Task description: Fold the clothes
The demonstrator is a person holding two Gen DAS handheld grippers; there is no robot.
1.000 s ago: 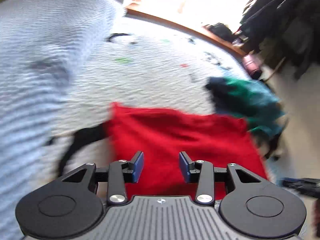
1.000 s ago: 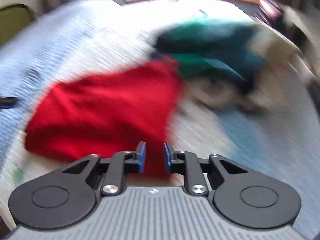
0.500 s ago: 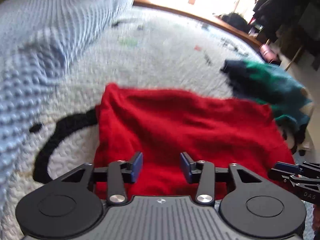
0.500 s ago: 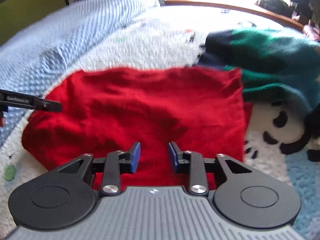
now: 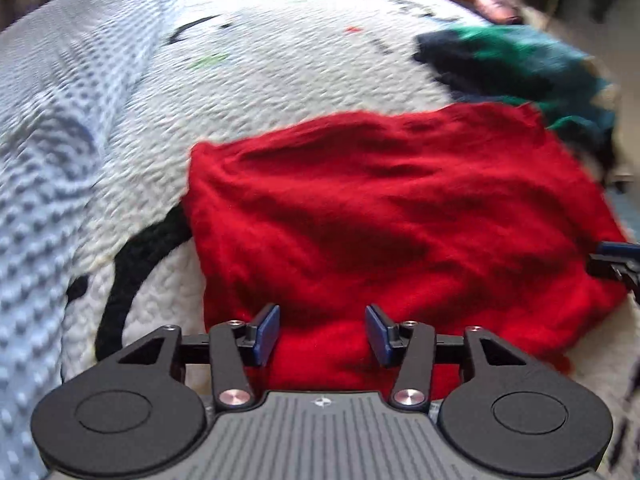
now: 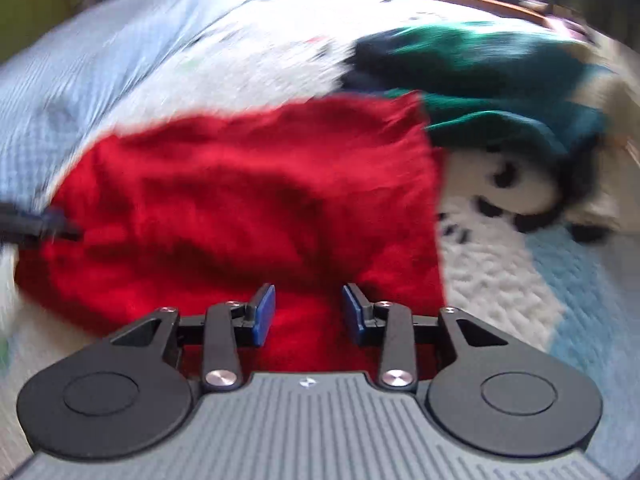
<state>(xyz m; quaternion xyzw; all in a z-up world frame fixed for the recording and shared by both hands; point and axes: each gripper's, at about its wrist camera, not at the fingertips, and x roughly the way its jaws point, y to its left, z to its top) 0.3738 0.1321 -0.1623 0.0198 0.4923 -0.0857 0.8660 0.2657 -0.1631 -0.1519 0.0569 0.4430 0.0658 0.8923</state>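
left gripper (image 5: 322, 334) jaws spread wider than before (nothing pinched) | right gripper (image 6: 306, 314) jaws opening, empty | red garment (image 5: 400, 220) seen closer now

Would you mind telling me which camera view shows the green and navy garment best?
The right wrist view: the green and navy garment fills its upper right, bunched beside the red garment, though blurred. The left wrist view shows it only small at the upper right edge, behind the red garment's far corner.
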